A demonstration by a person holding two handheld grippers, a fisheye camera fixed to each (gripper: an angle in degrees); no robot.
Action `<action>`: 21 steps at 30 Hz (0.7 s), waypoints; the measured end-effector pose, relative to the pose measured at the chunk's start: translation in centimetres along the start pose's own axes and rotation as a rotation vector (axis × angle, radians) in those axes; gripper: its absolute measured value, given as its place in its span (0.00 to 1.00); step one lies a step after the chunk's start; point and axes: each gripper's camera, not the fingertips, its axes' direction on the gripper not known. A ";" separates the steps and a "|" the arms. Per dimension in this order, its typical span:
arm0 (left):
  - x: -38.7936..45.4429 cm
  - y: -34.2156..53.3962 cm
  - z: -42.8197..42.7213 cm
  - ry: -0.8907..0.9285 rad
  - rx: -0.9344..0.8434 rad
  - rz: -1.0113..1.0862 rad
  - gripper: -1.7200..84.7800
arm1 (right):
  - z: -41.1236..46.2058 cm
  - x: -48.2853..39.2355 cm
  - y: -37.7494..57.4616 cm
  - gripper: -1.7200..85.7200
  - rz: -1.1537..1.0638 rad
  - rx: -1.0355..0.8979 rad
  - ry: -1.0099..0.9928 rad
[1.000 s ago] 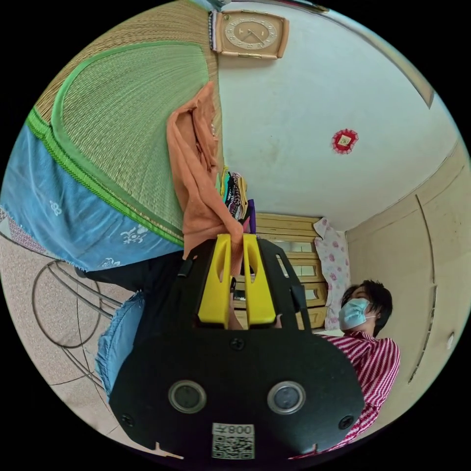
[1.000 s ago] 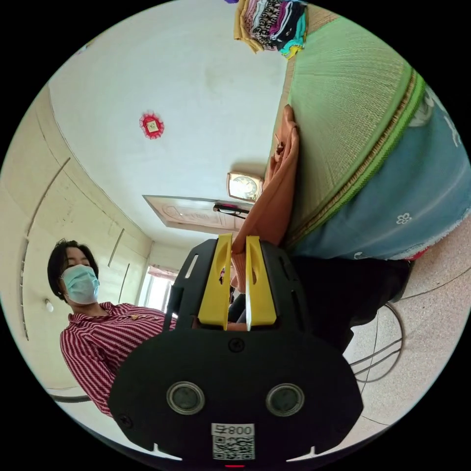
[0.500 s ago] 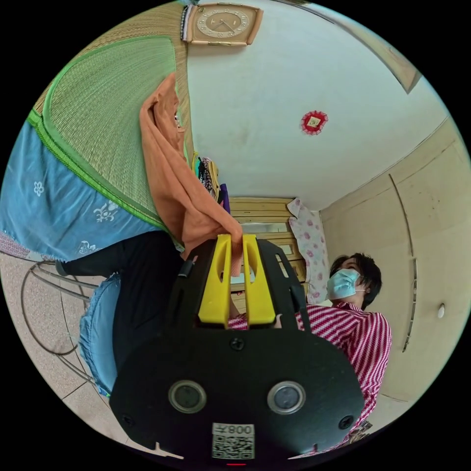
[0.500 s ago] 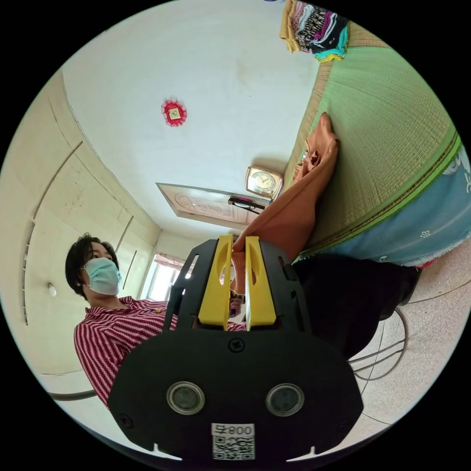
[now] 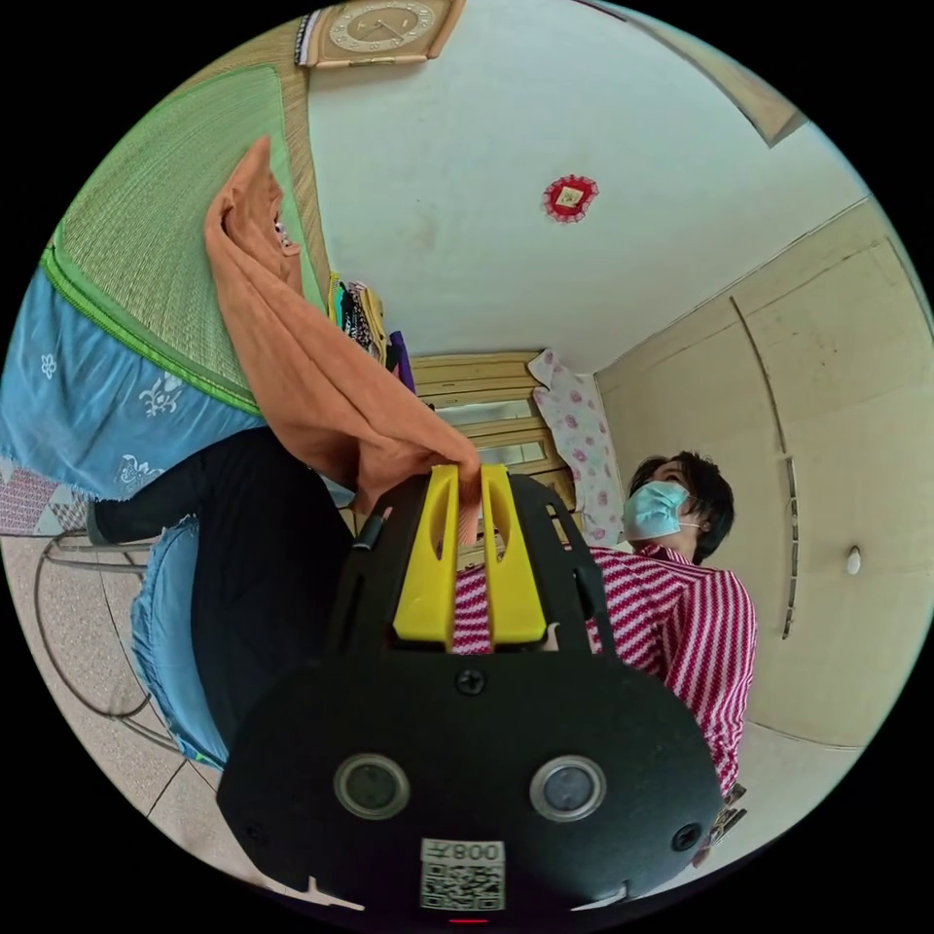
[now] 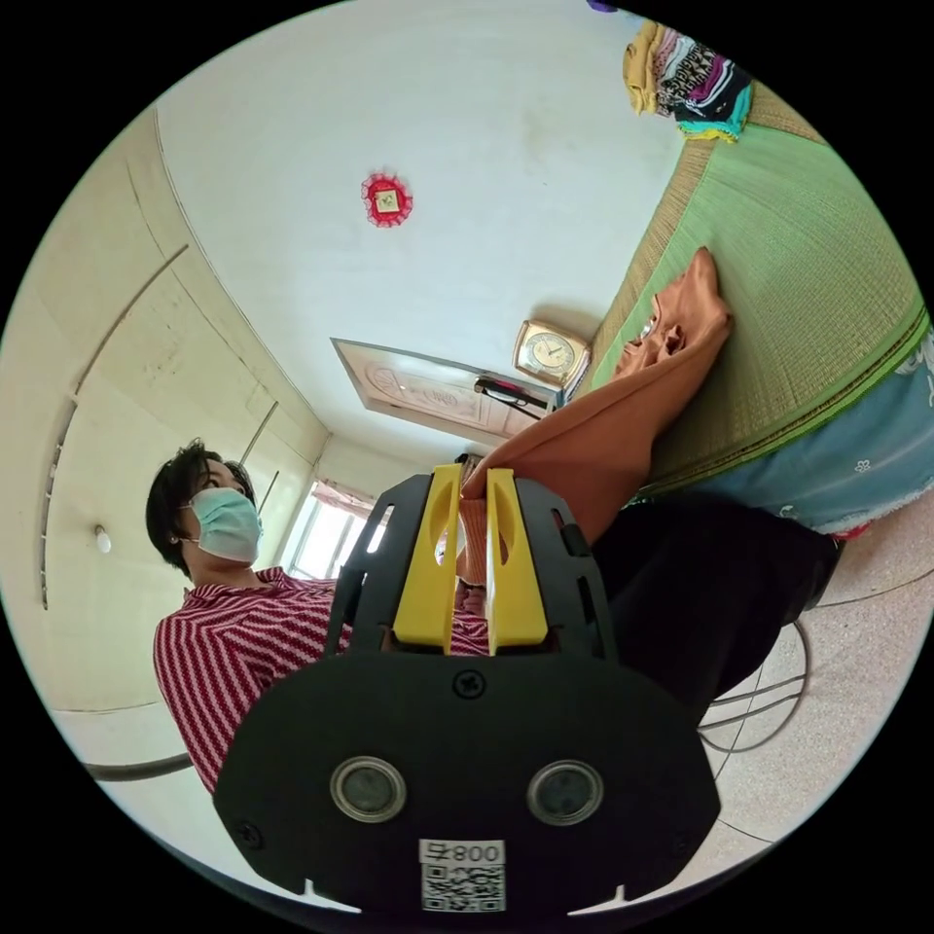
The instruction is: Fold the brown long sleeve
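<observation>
- My left gripper (image 5: 469, 480) has its yellow jaws pinched narrow on an edge of the brown long sleeve (image 5: 292, 360).
- My right gripper (image 6: 474, 482) pinches another edge of that garment the same way.
- From both grippers the cloth stretches away to the green woven mat (image 6: 798, 282), its far end bunched there.

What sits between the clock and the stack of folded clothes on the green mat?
In the right gripper view, the bunched far end of the brown long sleeve lies on the green mat between the clock and the folded clothes.
</observation>
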 end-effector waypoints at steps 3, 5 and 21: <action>0.3 0.6 -0.4 0.022 -0.026 0.020 0.06 | -0.6 -1.3 0.3 0.05 -0.019 0.006 -0.002; 0.7 1.0 -0.6 0.032 -0.053 0.041 0.06 | -0.9 -1.9 0.5 0.05 -0.028 0.011 -0.005; 2.3 5.4 -2.5 0.122 -0.075 0.086 0.07 | -4.5 -4.7 2.2 0.04 -0.049 0.045 -0.016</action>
